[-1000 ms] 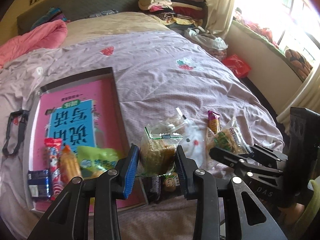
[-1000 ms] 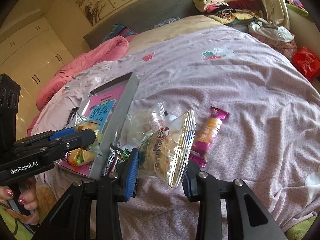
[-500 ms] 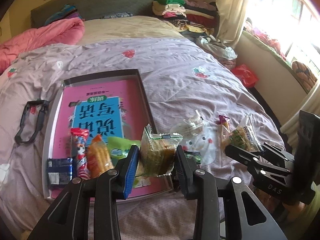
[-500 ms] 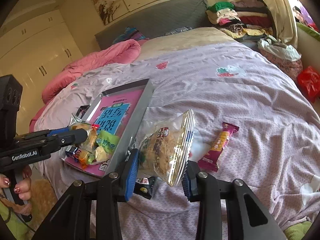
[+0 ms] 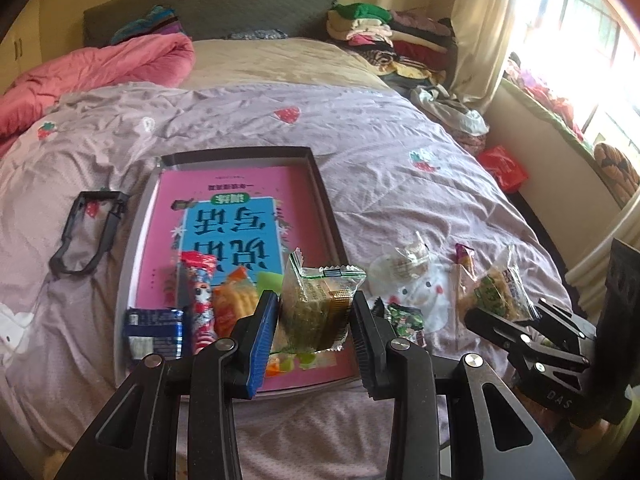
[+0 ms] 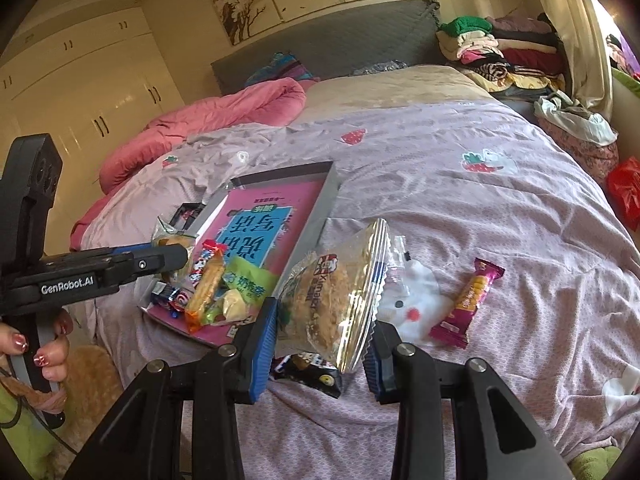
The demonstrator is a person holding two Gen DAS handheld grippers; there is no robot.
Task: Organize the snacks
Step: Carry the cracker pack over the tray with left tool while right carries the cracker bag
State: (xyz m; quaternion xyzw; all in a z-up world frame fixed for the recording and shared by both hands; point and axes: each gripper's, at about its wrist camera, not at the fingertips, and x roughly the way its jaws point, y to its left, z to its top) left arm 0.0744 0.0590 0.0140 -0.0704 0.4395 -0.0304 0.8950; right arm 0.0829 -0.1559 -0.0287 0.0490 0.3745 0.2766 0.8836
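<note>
Your left wrist camera rides just behind the left hand-held gripper (image 5: 316,320) and looks down its two fingers, tilted steeply onto the bed (image 5: 240,132), facing the grey headboard (image 5: 224,4); the grey tray (image 5: 320,184) sits close below, nearly centred. Your right wrist camera sits behind the right hand-held gripper (image 6: 322,332), angled less steeply, with that tray (image 6: 316,216) off to its left and a little farther away. Both views share the tray, the bed around it and the headboard, and each catches the other hand-held gripper at its edge
</note>
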